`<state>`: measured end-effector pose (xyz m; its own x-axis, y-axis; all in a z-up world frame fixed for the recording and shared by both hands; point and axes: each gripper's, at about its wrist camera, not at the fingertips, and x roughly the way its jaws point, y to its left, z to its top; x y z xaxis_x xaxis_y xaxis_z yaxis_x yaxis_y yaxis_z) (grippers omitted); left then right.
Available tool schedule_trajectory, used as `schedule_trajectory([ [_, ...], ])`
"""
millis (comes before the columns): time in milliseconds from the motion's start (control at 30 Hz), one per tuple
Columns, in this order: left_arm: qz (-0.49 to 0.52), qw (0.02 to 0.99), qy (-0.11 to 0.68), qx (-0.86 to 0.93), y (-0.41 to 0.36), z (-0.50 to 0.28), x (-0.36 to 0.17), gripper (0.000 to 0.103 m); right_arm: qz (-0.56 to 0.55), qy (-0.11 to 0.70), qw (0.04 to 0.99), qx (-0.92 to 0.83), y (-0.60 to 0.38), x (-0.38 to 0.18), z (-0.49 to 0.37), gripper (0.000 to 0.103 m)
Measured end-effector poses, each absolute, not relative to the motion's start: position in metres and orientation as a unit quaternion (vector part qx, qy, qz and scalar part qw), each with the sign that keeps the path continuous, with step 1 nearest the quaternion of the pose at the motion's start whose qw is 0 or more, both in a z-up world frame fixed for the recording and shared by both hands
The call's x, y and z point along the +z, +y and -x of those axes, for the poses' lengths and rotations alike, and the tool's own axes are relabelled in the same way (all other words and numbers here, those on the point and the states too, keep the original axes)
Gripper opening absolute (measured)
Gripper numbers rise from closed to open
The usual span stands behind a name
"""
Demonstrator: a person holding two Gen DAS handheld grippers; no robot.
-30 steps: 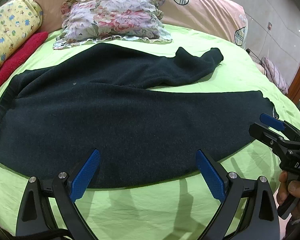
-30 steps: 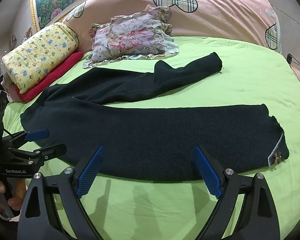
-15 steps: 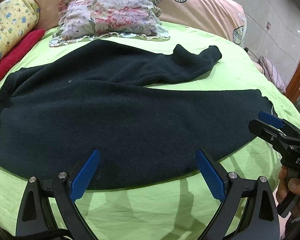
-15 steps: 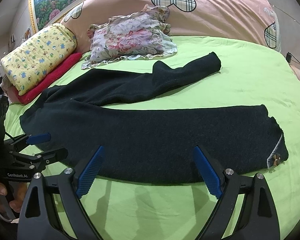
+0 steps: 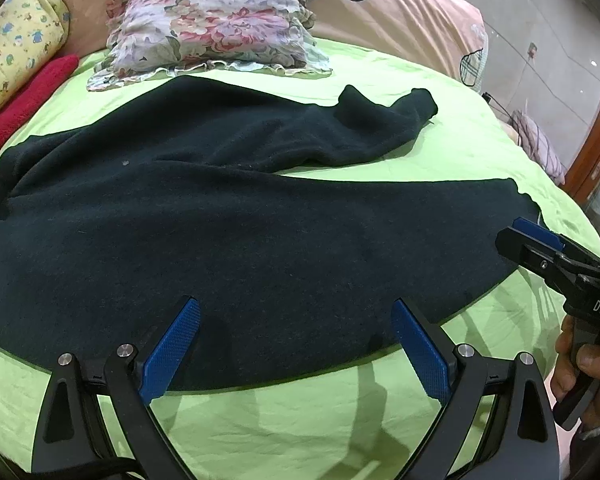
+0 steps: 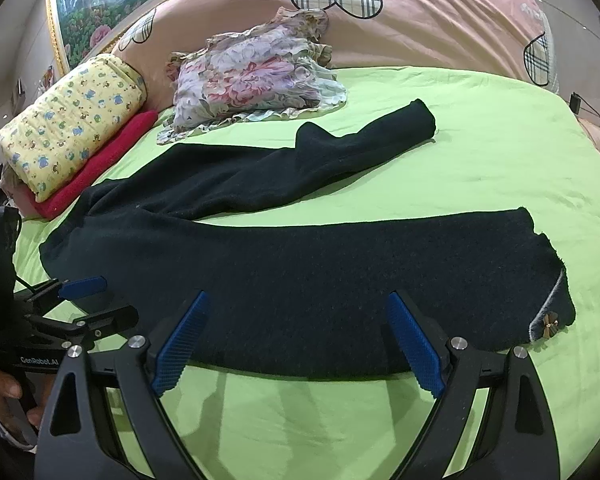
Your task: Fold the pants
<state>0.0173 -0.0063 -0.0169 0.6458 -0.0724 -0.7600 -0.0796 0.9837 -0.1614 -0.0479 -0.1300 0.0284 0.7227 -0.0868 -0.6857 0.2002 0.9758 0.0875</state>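
On the smooth green bed [image 5: 480,152], fuzzy dark knit pants [image 5: 260,240] lie flat, legs splayed – both claws, left [image 5: 296,344] and right [image 6: 300,340], spread wide, empty

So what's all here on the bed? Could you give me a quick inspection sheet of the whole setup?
Surface: green bedsheet, wrinkled near the camera.
Job's things: dark pants lying spread out, legs apart, not yet folded; small bow trim at one hem.
Clutter: floral pillow, yellow printed quilt roll on a red blanket.
Grippers: left hand-held gripper open at the pants' near edge; right hand-held gripper open, holding nothing.
Cables: dark cord beyond the bed's far right edge.
Surroundings: pink headboard cover with plaid hearts, framed painting.
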Motion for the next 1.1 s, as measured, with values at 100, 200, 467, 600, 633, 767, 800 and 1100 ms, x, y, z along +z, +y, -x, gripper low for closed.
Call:
schedule_trajectory([
  [100,0.091,0.901,0.425,0.0,-0.006,-0.019,-0.019,0.097,-0.08,0.367,0.924,-0.076,-0.13,0.028,0.047,0.09],
  [200,0.095,0.899,0.427,-0.003,-0.005,-0.022,-0.019,0.097,-0.081,0.369,0.923,-0.076,-0.131,0.027,0.046,0.09],
  [467,0.091,0.901,0.425,-0.011,-0.004,-0.027,-0.011,0.097,-0.08,0.367,0.924,-0.075,-0.132,0.03,0.042,0.09],
  [600,0.082,0.903,0.421,-0.02,-0.003,-0.038,-0.003,0.097,-0.083,0.366,0.924,-0.073,-0.14,0.037,0.035,0.09],
  [633,0.078,0.905,0.419,-0.021,-0.003,-0.041,0.0,0.097,-0.083,0.366,0.924,-0.073,-0.143,0.04,0.032,0.09],
  [767,0.064,0.909,0.41,-0.027,0.001,-0.06,0.013,0.097,-0.086,0.365,0.924,-0.08,-0.161,0.052,0.019,0.09],
  [800,0.065,0.909,0.41,-0.029,0.002,-0.066,0.016,0.097,-0.09,0.364,0.923,-0.08,-0.168,0.056,0.014,0.09],
  [1100,0.055,0.904,0.42,-0.06,0.014,-0.125,0.033,0.097,-0.117,0.378,0.915,-0.075,-0.219,0.08,-0.038,0.09],
])
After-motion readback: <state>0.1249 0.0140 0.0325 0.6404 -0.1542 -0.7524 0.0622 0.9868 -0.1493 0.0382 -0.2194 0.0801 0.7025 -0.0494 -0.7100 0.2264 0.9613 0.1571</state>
